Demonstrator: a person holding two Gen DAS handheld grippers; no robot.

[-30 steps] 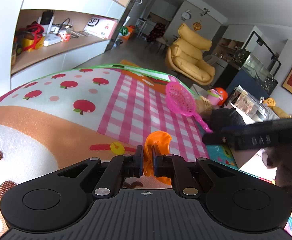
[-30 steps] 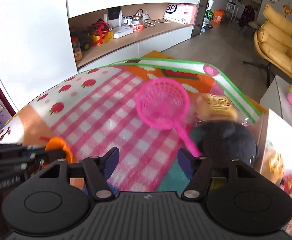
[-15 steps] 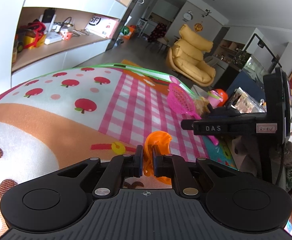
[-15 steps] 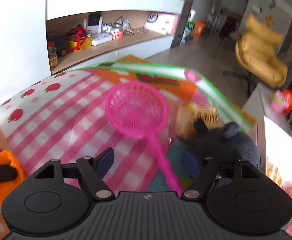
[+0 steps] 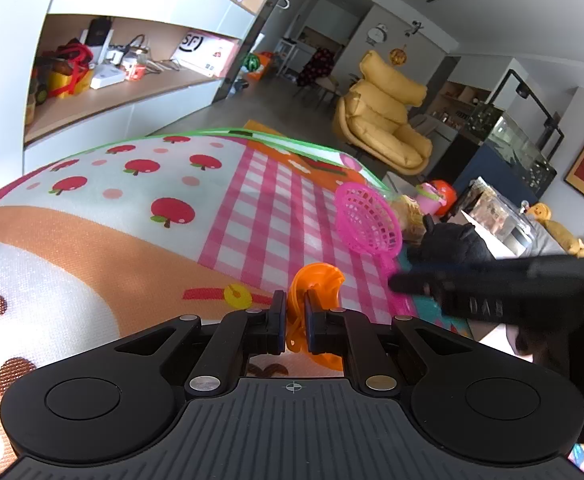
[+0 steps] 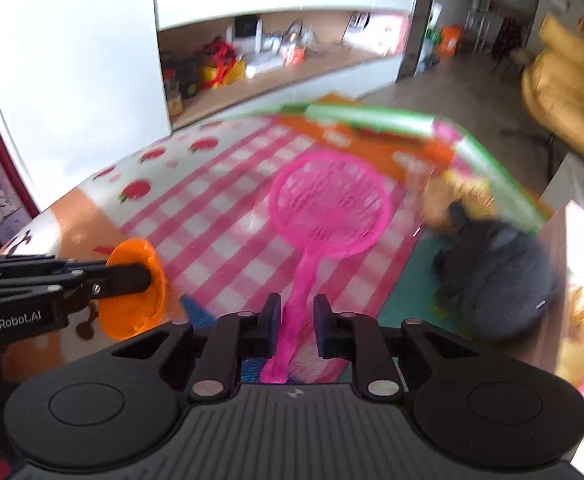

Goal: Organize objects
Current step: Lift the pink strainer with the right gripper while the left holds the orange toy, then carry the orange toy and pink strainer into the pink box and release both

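Observation:
A pink scoop net [image 6: 327, 204] lies on the play mat [image 6: 228, 216], its handle running back between the fingers of my right gripper [image 6: 297, 308]. The jaws are closing and have drawn in tight on the handle. In the left wrist view the net [image 5: 367, 226] sits at the mat's right side, with the right gripper [image 5: 411, 282] reaching in from the right, blurred. My left gripper [image 5: 293, 308] is shut on the rim of an orange toy cup [image 5: 315, 280]. The right wrist view shows this cup [image 6: 136, 292] held above the mat at the left.
A black plush toy [image 6: 495, 280] and a yellow toy [image 6: 463, 196] lie just right of the net at the mat's edge. A low shelf with clutter [image 5: 104, 76] runs along the far wall. A yellow armchair [image 5: 383, 120] stands beyond the mat.
The right gripper's wide jaws have centred on the pink net's handle and narrowed onto it. The left gripper has stayed still, holding the orange cup.

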